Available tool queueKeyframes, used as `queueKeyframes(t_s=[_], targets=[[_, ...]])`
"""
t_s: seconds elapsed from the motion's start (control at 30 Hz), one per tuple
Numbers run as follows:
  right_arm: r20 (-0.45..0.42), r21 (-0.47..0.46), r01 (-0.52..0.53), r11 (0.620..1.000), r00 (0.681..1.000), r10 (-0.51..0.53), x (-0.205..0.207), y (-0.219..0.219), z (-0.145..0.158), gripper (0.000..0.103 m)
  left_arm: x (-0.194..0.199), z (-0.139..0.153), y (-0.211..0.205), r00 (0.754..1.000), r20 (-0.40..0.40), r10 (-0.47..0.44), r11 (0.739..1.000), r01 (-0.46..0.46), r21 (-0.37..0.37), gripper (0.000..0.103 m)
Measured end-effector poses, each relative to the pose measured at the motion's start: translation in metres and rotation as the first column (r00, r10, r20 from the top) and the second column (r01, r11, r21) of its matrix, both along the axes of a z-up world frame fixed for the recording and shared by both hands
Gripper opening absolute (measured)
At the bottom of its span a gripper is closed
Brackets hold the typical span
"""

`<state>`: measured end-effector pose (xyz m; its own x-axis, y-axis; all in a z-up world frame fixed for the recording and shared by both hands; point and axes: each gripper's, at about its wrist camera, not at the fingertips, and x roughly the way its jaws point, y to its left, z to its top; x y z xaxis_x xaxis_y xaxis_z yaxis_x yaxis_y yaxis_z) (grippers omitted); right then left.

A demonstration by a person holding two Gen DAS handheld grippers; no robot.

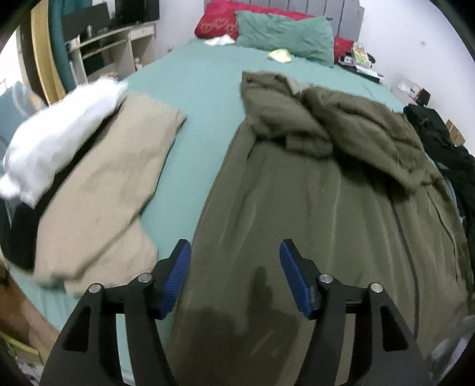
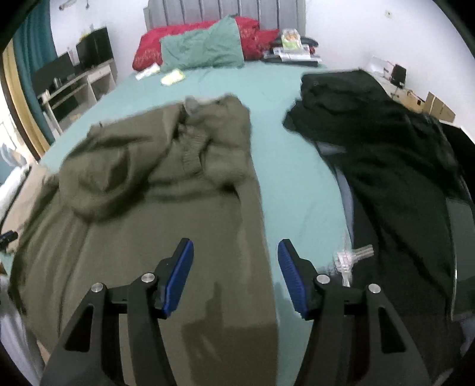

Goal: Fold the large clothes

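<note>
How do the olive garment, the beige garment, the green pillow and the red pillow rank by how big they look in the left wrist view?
1. olive garment, though it lies nearest the camera
2. beige garment
3. green pillow
4. red pillow, partly hidden behind the green one, so its rank is unsure

The bed (image 1: pixel 207 86), covered by a teal sheet, carries everything. An olive garment (image 1: pixel 311 207) lies spread directly ahead of the left gripper (image 1: pixel 234 279), its far end bunched. To that gripper's left lies a folded beige garment (image 1: pixel 112 184), with a white piece (image 1: pixel 59 139) beyond it. Right of the right gripper (image 2: pixel 236 279) sits a black heap (image 2: pixel 386 148). Far ahead rest a green pillow (image 1: pixel 285 32) and red pillow (image 1: pixel 219 20).
</note>
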<state>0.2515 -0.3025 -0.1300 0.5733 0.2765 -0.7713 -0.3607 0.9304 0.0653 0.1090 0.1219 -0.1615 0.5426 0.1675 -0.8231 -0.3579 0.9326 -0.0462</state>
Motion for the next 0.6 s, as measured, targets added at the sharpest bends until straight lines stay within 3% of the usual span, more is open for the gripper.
queueKeyframes(t_s=[0.23,0.43,0.5,0.6], targets=[[-0.152,-0.033,0.022,0.999,0.988,-0.027,-0.039,-0.039,-0.047,0.059,-0.020,-0.035,-0.012,0.991,-0.121,-0.052,0.997,0.046,-0.054,0.067],[-0.341,0.052,0.023,0.998,0.940,-0.004,-0.063,-0.066,-0.087,0.061,-0.027,-0.037,0.001,0.994,-0.107,0.021,0.996,-0.031,-0.089,0.067],[-0.321,0.089,0.027,0.996,0.947,0.003,-0.068,-0.069,-0.087,0.064,-0.029,-0.039,0.003,0.994,-0.108,0.032,0.994,-0.043,-0.096,0.068],[-0.329,0.138,0.045,0.989,0.944,0.003,-0.075,-0.071,-0.085,0.064,-0.028,-0.049,-0.003,0.989,-0.146,-0.011,0.993,-0.006,-0.117,0.077]])
